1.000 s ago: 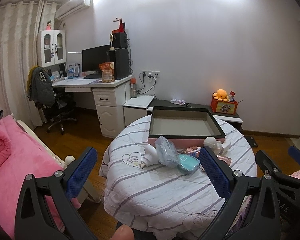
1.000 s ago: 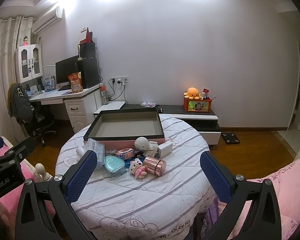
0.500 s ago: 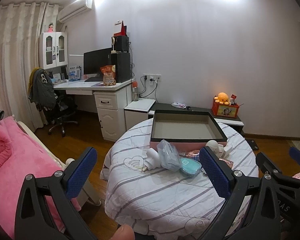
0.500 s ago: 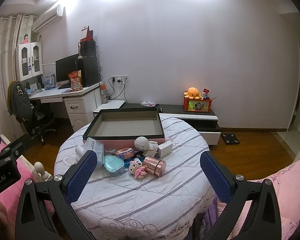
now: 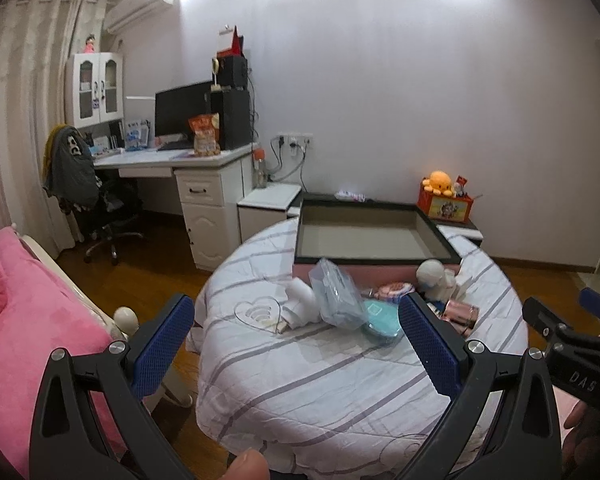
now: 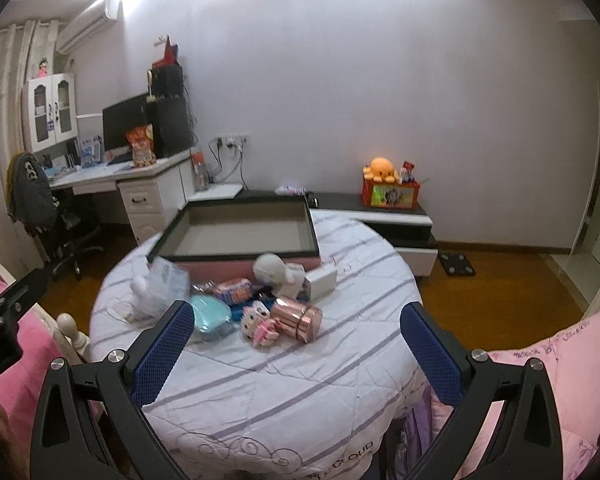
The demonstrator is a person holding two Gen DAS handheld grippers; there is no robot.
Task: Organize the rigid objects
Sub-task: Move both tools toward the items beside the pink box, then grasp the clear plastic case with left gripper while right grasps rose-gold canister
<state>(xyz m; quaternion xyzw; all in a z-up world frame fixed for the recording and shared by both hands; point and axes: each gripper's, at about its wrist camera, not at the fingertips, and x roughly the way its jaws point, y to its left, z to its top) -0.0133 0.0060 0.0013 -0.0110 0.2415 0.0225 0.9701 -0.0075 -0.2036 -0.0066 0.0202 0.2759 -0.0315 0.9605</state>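
Both claws, left claw (image 5: 296, 344) and right claw (image 6: 296, 344), are hovering spread wide (empty) before the counter (image 6: 284, 384); the rose-gold cylinder (image 6: 297, 319) is lying sideways near the tray (image 6: 236, 236).

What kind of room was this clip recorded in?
Most likely a bedroom at home that doubles as a study: a bed with pink bedding, a white computer desk with a monitor, and a wall air conditioner.
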